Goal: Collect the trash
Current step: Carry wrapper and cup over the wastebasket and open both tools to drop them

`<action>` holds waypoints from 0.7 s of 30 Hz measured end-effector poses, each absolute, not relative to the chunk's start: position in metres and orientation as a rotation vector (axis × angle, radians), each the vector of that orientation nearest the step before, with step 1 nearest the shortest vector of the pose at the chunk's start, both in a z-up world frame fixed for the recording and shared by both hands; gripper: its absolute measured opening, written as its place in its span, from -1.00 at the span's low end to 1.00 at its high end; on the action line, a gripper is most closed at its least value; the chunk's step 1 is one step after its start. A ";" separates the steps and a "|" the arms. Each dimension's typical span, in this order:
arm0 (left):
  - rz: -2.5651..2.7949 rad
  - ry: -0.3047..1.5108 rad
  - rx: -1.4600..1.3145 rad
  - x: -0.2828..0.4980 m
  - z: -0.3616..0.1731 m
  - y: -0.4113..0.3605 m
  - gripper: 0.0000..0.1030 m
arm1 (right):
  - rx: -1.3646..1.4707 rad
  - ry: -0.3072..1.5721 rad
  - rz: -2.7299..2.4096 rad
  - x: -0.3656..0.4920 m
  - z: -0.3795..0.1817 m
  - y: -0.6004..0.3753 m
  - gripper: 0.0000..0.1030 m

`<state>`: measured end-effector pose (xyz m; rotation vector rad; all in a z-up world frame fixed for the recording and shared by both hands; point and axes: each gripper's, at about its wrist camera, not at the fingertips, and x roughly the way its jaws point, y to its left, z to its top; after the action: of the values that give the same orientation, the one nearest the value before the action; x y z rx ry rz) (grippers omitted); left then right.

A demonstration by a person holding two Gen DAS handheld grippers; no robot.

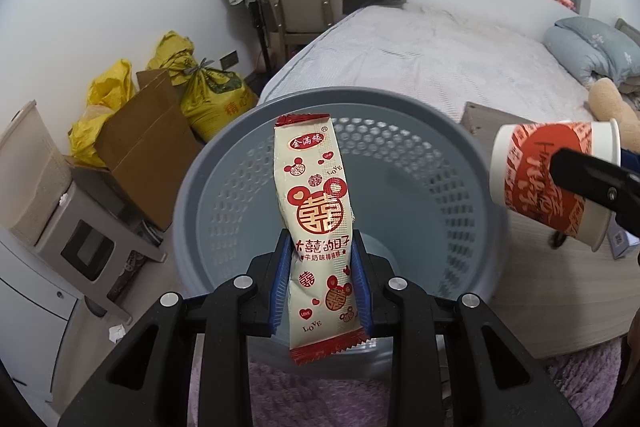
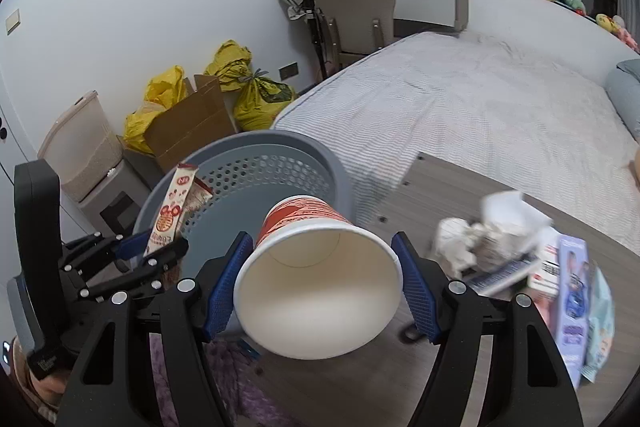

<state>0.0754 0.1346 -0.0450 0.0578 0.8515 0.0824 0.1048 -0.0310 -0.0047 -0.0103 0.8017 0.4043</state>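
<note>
A cream and red snack wrapper point(image 1: 316, 195) stands upright between the blue pads of my left gripper point(image 1: 318, 251), which is shut on its lower half. It hangs over the mouth of a grey perforated bin point(image 1: 208, 163). My right gripper point(image 2: 322, 239) is shut on a red-printed paper cup point(image 2: 316, 279), which lies on its side with its empty mouth toward the camera, just right of the bin point(image 2: 280, 143). The left wrist view shows that cup point(image 1: 532, 179) at the right edge. The right wrist view shows the left gripper point(image 2: 152, 251) and the wrapper point(image 2: 172, 211) at the bin's left rim.
A wooden table point(image 2: 400, 367) to the right carries crumpled paper point(image 2: 460, 239) and packets and boxes point(image 2: 572, 287). A bed point(image 2: 480, 107) lies behind it. A cardboard box point(image 1: 144, 143) and yellow bags point(image 1: 216, 95) stand left of the bin. A purple rug point(image 1: 320, 395) lies below.
</note>
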 end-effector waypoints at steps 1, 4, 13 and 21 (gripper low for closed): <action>0.086 0.857 0.055 0.077 -0.046 0.139 -0.45 | -0.011 0.805 0.412 0.110 -0.006 -0.025 0.33; 0.096 0.873 0.040 0.084 -0.050 0.152 -0.45 | -0.028 0.822 0.429 0.121 -0.011 -0.006 0.33; 0.126 0.915 0.006 0.102 -0.057 0.176 -0.40 | -0.039 0.887 0.455 0.143 -0.030 0.024 0.34; 0.135 0.926 0.006 0.107 -0.058 0.180 -0.31 | -0.053 0.907 0.454 0.152 -0.036 0.036 0.34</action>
<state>0.1074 0.1804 -0.0583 0.0062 0.9257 0.1349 0.1522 0.0355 -0.0364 -0.0528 0.9066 0.4542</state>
